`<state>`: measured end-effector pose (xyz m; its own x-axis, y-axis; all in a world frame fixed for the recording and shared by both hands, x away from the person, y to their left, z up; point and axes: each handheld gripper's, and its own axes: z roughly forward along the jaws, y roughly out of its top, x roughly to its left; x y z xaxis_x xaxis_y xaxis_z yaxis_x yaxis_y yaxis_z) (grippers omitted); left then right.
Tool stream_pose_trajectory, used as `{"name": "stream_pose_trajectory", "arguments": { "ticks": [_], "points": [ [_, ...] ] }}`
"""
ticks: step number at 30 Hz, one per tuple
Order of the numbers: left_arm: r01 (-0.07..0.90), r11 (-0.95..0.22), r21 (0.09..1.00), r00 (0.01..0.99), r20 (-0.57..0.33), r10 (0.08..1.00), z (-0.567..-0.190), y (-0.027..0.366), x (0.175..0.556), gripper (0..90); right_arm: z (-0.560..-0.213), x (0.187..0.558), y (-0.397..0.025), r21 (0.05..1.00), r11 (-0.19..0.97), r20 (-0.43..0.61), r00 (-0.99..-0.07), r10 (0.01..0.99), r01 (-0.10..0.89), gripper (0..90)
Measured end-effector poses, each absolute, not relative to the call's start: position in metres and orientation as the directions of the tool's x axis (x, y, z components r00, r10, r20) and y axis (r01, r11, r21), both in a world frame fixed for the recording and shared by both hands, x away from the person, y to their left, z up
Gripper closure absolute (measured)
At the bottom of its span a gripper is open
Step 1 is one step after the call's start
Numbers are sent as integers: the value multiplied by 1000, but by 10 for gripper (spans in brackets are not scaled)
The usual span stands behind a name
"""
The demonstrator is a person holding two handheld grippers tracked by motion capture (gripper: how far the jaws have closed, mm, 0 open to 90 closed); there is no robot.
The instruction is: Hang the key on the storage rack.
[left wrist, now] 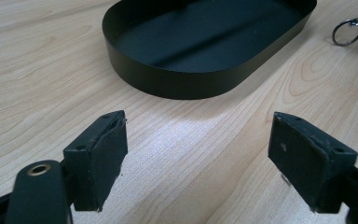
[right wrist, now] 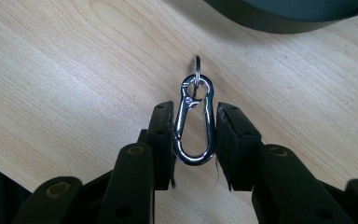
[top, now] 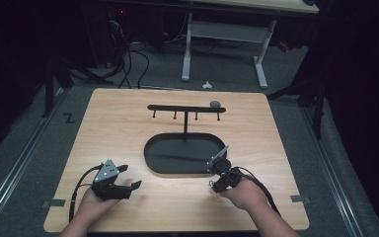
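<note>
1. While the right claw (right wrist: 195, 135) grips a metal snap hook (right wrist: 194, 122) between its pads, low in the centre of the right gripper view, the work stands at an early stage: the hook is picked up but, by judgement, not yet delivered anywhere.
2. Snap hook: polished, silvery, pear-shaped loop with a spring gate; a small split ring (right wrist: 197, 65) threads its narrow end and points toward the top of the frame. In the high view it sits at lower centre-right, just below the tray (top: 153, 163); its ring (left wrist: 347, 31) appears at the upper right of the left gripper view.
3. Left claw (left wrist: 196, 154): released, jaws spread wide over bare wood, holding nothing; seen at lower left of the high view (top: 126, 180).
4. Tray: matte black, oval, low straight wall, flat floor with nothing lying in it; centre of the high view.
5. Hook rack (top: 186, 108): thin black bar on a post rising from the tray, four short pegs hanging beneath, all bare. Hanging the snap hook on a peg is the likely remaining step.
6. Counter (top: 118, 128): pale wood-grain laminate, smooth, rounded corners.
</note>
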<state>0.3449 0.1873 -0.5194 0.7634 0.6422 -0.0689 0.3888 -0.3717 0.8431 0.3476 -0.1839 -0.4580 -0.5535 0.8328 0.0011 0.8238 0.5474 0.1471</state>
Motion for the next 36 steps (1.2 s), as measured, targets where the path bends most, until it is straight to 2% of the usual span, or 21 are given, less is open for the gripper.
{"name": "stream_pose_trajectory", "arguments": {
  "ticks": [36],
  "points": [
    [389,-374,842,764,-69,641,-520,186,345,202,-397,362,-207,267,473,-60,-476,878,840,682]
  ]
}}
